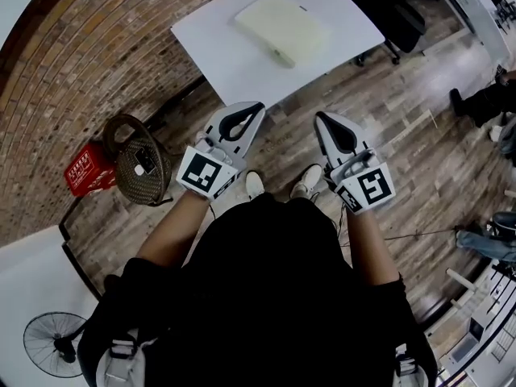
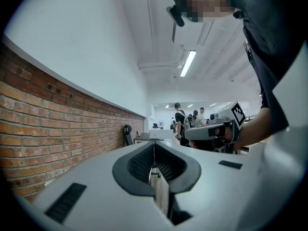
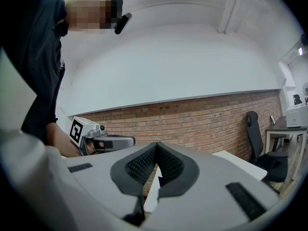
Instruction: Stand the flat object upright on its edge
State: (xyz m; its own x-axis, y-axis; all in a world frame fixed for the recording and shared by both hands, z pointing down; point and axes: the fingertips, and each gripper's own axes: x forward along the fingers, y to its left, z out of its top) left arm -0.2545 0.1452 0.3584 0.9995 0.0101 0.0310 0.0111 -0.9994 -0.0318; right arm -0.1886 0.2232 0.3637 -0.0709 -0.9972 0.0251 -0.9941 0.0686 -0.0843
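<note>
We hold our left claw (image 1: 255, 108) and right claw (image 1: 322, 118) above the wooden floor (image 1: 403, 127), each closed tight and empty. The pale flat object (image 1: 282, 27) lies flat on the white counter (image 1: 218, 47), apart from both.

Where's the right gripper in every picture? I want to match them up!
Head view: the right gripper sits right of middle.
Left gripper view: the right gripper shows at middle right, sideways.
Right gripper view: the right gripper fills the bottom, jaws shut, nothing between them.
Shared landmark: the brick wall, left in the head and left gripper views, behind the jaws in the right gripper view.
</note>
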